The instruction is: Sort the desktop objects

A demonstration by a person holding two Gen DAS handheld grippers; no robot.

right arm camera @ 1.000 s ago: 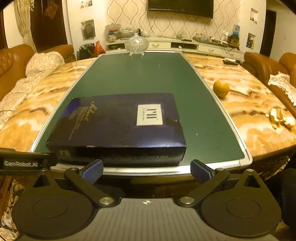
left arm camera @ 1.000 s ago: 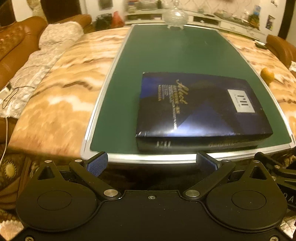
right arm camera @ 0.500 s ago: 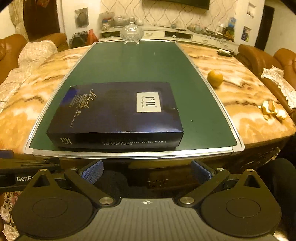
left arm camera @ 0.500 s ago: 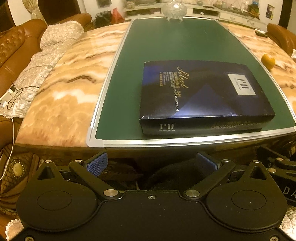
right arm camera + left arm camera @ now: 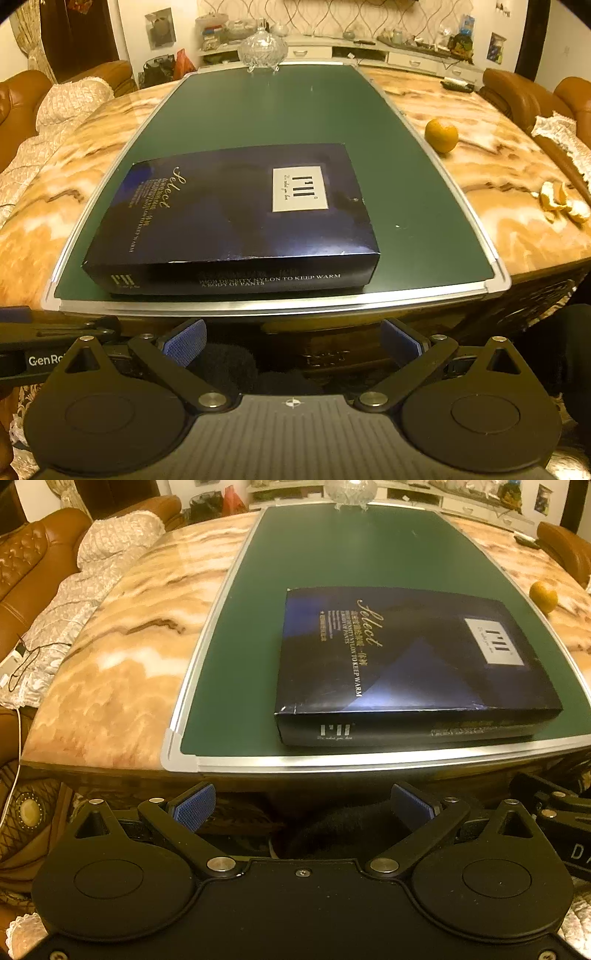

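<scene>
A flat dark blue box [image 5: 406, 657] with gold lettering and a white label lies on the green board [image 5: 332, 554] near its front edge; it also shows in the right wrist view [image 5: 236, 210]. My left gripper [image 5: 303, 806] is open and empty, held off the table's front edge, short of the box. My right gripper [image 5: 291, 341] is open and empty, also in front of the table edge, below the box. An orange [image 5: 441, 134] sits on the marble table right of the board [image 5: 258, 107].
A glass lidded dish [image 5: 262, 48] stands at the board's far end. Orange peel [image 5: 561, 201] lies at the table's right edge. Brown sofas flank the table, one on the left [image 5: 26, 572] and one on the right [image 5: 517, 96]. The other gripper's arm [image 5: 554, 812] shows at right.
Both grippers have pulled back and risen from the table's front edge, so the box and board look farther away. Jaws stay open; the box has not moved.
</scene>
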